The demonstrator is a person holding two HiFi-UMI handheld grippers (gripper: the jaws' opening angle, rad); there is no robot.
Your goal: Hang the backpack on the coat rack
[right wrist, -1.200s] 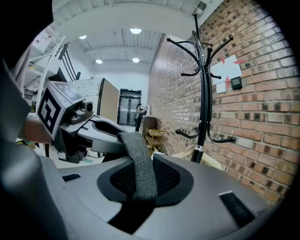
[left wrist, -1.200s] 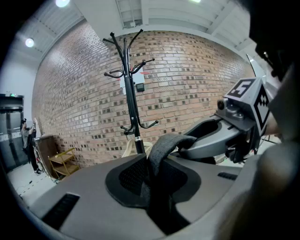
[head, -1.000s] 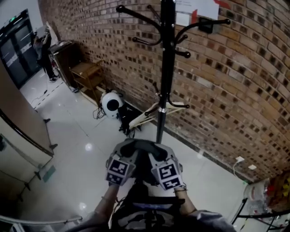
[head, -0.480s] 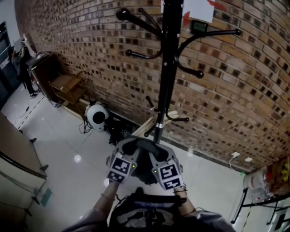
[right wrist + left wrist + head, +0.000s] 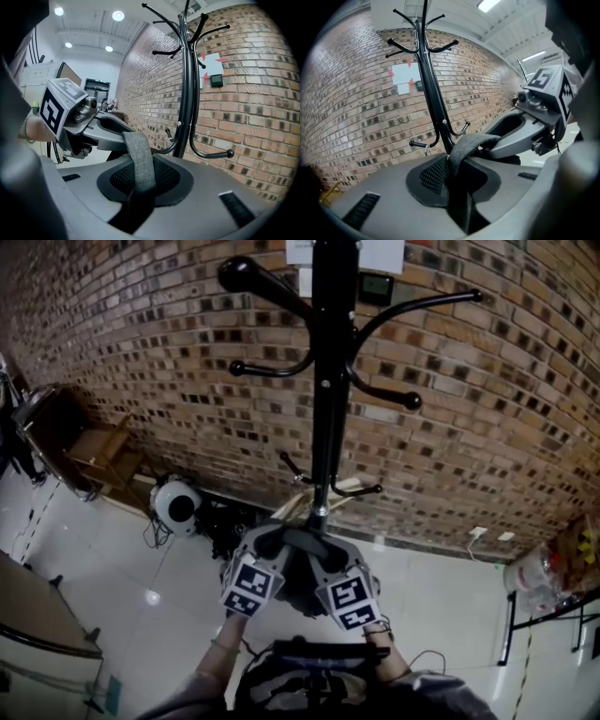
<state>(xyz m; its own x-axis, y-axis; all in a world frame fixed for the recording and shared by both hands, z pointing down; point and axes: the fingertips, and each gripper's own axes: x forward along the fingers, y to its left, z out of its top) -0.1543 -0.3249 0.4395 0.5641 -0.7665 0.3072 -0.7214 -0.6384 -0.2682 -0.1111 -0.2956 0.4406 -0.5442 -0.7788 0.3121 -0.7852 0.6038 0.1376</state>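
Observation:
The black coat rack (image 5: 328, 381) stands against the brick wall, its upper hooks (image 5: 248, 277) spreading above me. The dark backpack (image 5: 305, 681) hangs just below my hands. Its grey top handle strap (image 5: 292, 540) is pinched from both sides. My left gripper (image 5: 270, 545) is shut on the strap (image 5: 461, 152), which runs down into the slit between its jaws. My right gripper (image 5: 321, 547) is shut on the same strap (image 5: 139, 161). Both grippers sit directly in front of the rack's pole (image 5: 433, 98), near its lower hooks (image 5: 211, 154).
A wooden stand (image 5: 103, 451) and a white round device (image 5: 175, 505) with cables lie along the wall at left. A wooden hanger (image 5: 323, 491) leans near the rack's foot. A plug socket (image 5: 478, 533) lies on the floor, and a table with bags (image 5: 553, 568) stands at right.
Both grippers have carried the backpack closer to the rack. The pole now stands straight ahead and larger, and the doorway at left has slid out of view.

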